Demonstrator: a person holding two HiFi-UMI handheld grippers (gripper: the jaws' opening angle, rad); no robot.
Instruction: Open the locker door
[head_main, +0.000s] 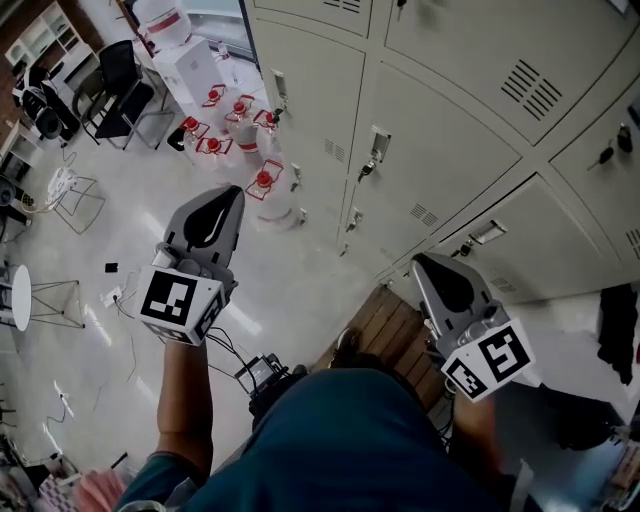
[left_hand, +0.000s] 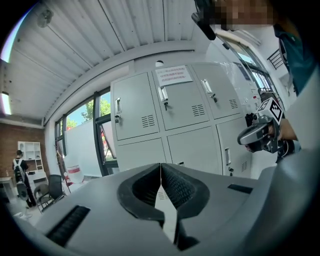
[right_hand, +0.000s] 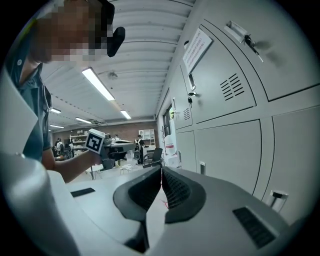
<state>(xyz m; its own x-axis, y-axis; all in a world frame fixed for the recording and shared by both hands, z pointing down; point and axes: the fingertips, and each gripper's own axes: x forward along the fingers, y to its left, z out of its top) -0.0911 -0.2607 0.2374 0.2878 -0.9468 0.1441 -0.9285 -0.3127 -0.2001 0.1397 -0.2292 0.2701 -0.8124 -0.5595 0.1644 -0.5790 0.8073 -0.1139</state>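
A bank of grey lockers (head_main: 450, 110) fills the upper right of the head view, all doors closed, with latch handles (head_main: 377, 146) on them. In the head view my left gripper (head_main: 234, 192) is held out over the floor, left of the lockers, and is shut with nothing in it. My right gripper (head_main: 421, 260) hangs close to the lowest locker row near a handle (head_main: 485, 233), shut and empty. The left gripper view shows its jaws (left_hand: 160, 165) touching, facing the lockers (left_hand: 175, 100) from a distance. The right gripper view looks along the locker fronts (right_hand: 225, 100), its jaws (right_hand: 161, 170) together.
Several water jugs with red caps (head_main: 240, 125) stand on the floor by the lockers' left end. A black chair (head_main: 125, 85) and a white round table (head_main: 20, 295) are at the left. Cables lie on the floor. A wooden board (head_main: 395, 335) lies below me.
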